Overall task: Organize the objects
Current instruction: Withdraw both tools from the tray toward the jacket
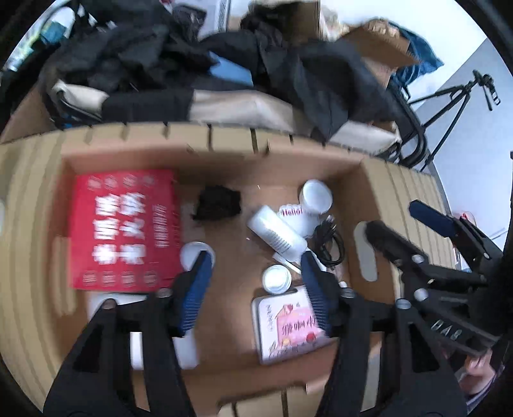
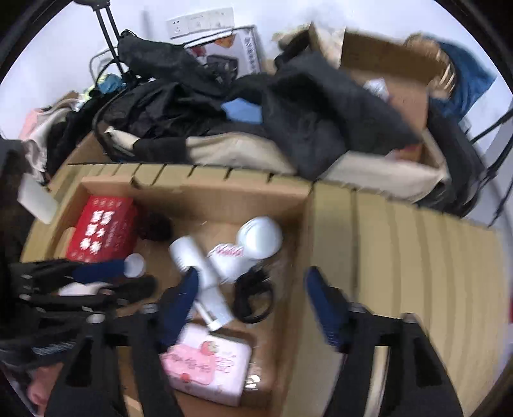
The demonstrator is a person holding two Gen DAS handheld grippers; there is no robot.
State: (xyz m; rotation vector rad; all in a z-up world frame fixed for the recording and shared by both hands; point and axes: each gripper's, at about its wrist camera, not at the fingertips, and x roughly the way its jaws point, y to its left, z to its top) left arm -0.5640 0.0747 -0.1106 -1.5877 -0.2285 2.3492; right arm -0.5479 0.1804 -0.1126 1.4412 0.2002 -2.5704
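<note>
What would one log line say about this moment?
left tongs: open, empty | right tongs: open, empty | both above cardboard box | inside: red box, white bottle

White wall (image 2: pixel 64 48), socket panel (image 2: pixel 200 21); dark clothes (image 2: pixel 314 106) heaped on beige cushion (image 2: pixel 243 150); tripod (image 1: pixel 455 99).

Inside the cardboard box (image 1: pixel 320 166), a book (image 1: pixel 125 227) is laid by the left wall, bottles (image 1: pixel 279 232) and a cable (image 1: pixel 330 243) by the right wall, a tin (image 1: pixel 288 330) toward the near edge.
</note>
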